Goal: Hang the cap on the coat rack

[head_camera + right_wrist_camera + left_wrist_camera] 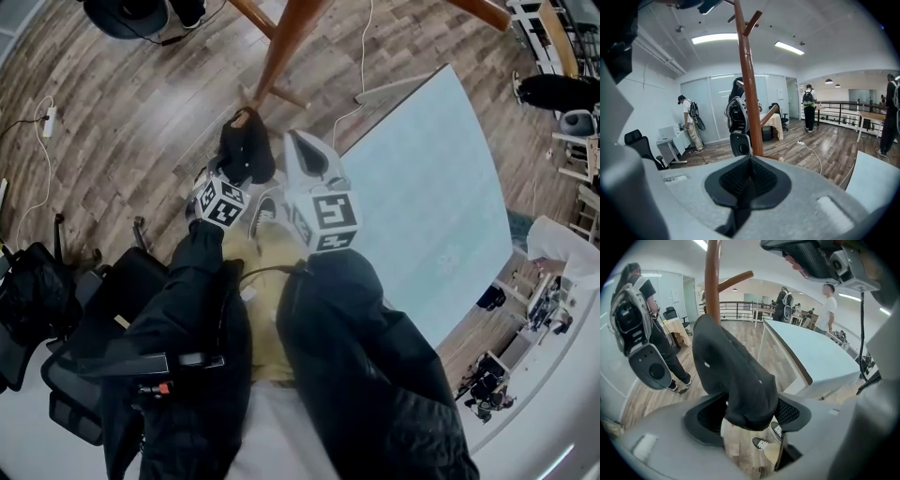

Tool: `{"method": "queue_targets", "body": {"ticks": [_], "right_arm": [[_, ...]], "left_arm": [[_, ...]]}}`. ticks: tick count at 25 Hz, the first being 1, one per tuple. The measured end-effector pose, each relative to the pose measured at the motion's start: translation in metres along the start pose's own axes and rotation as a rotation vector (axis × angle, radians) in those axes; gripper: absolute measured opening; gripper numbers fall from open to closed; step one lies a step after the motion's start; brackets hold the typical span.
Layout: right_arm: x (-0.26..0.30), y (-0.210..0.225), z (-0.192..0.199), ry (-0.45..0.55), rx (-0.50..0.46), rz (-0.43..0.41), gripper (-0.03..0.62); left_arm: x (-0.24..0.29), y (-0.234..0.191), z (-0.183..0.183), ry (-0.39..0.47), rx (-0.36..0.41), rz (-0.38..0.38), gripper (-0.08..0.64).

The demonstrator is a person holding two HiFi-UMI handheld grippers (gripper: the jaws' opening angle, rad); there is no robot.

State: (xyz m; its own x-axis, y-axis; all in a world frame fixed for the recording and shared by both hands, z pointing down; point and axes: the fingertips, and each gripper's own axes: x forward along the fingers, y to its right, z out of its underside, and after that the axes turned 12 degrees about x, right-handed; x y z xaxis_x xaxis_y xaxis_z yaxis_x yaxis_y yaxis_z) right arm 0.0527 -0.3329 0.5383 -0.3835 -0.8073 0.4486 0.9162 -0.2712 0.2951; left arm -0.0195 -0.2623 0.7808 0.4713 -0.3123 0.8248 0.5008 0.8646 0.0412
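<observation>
A black cap hangs down beside the brown coat rack pole; a brown tip shows at its top edge. In the left gripper view the cap droops from beside the pole down between the jaws of my left gripper. That gripper is open: its pads stand apart from the fabric. What holds the cap's top is hidden. My right gripper is just right of the cap. It is shut with nothing in it and faces the pole.
A pale blue table stands to the right of the rack. A black office chair is at lower left. Cables and a power strip lie on the wood floor. People stand further off in both gripper views.
</observation>
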Motion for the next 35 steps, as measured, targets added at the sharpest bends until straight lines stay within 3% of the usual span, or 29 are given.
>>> {"method": "queue_targets", "body": {"ticks": [6, 12, 15, 22, 29, 35], "right_arm": [[-0.002, -0.002, -0.004, 0.008, 0.003, -0.012, -0.005], [-0.006, -0.013, -0.004, 0.019, 0.002, -0.030, -0.005], [-0.011, -0.018, -0.006, 0.028, 0.001, -0.038, -0.006], [-0.027, -0.042, -0.025, 0.085, -0.015, -0.076, -0.006], [-0.048, -0.065, -0.057, 0.163, -0.025, -0.107, -0.005], [-0.070, -0.076, -0.086, 0.240, -0.031, -0.110, -0.005]], "left_arm": [[-0.003, 0.006, 0.001, -0.008, -0.021, 0.018, 0.390], [-0.016, 0.009, 0.010, -0.005, -0.050, 0.017, 0.390], [-0.035, 0.001, -0.004, 0.061, -0.091, -0.038, 0.319], [-0.127, -0.047, -0.080, 0.348, -0.190, -0.254, 0.013], [-0.213, -0.075, -0.144, 0.533, -0.186, -0.380, 0.002], [-0.266, -0.079, -0.180, 0.595, -0.182, -0.451, 0.002]]}}
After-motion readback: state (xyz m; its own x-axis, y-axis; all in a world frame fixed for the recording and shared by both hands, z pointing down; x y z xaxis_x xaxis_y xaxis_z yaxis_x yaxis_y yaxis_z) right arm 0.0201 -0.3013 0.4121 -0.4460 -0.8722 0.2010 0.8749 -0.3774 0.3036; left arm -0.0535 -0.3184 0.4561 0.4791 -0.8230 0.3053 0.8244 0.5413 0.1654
